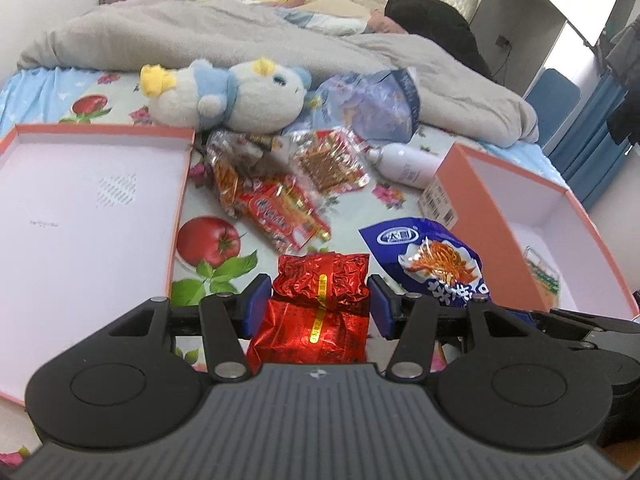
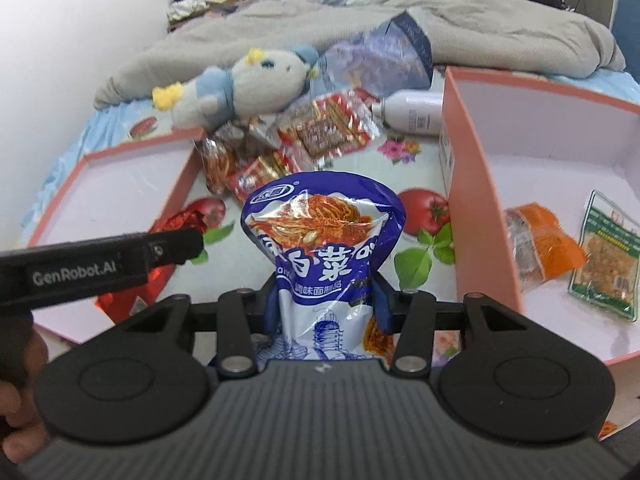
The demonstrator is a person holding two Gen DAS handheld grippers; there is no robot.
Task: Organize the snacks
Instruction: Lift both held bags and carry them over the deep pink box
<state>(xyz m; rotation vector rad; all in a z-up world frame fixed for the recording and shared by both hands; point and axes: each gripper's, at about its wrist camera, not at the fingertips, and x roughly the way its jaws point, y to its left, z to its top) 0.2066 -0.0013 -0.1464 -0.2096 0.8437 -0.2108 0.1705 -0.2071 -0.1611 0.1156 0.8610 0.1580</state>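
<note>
Our left gripper (image 1: 320,306) has its jaws spread either side of the red foil packet (image 1: 320,280), pads just beside it, not touching. Our right gripper (image 2: 326,300) pinches the blue-and-white snack bag (image 2: 320,248) by its lower half, the bag standing upright between the pads. Between the shallow pink lid (image 1: 80,200) on the left and the deeper pink box (image 2: 472,208) on the right runs a lane of bedsheet (image 1: 224,240), printed with tomatoes and flowers, crowded at the far end by loose red snack packs (image 1: 280,208). Inside the box lie an orange packet (image 2: 548,240) and a green-edged packet (image 2: 608,256), apart from each other. Beyond: a plush toy (image 1: 232,96), a white bottle (image 1: 408,164), a grey duvet (image 1: 280,32). Readable: "GenRobot.AI" on the left gripper's arm (image 2: 100,260), as seen from the right wrist; large Chinese characters on the blue bag.
</note>
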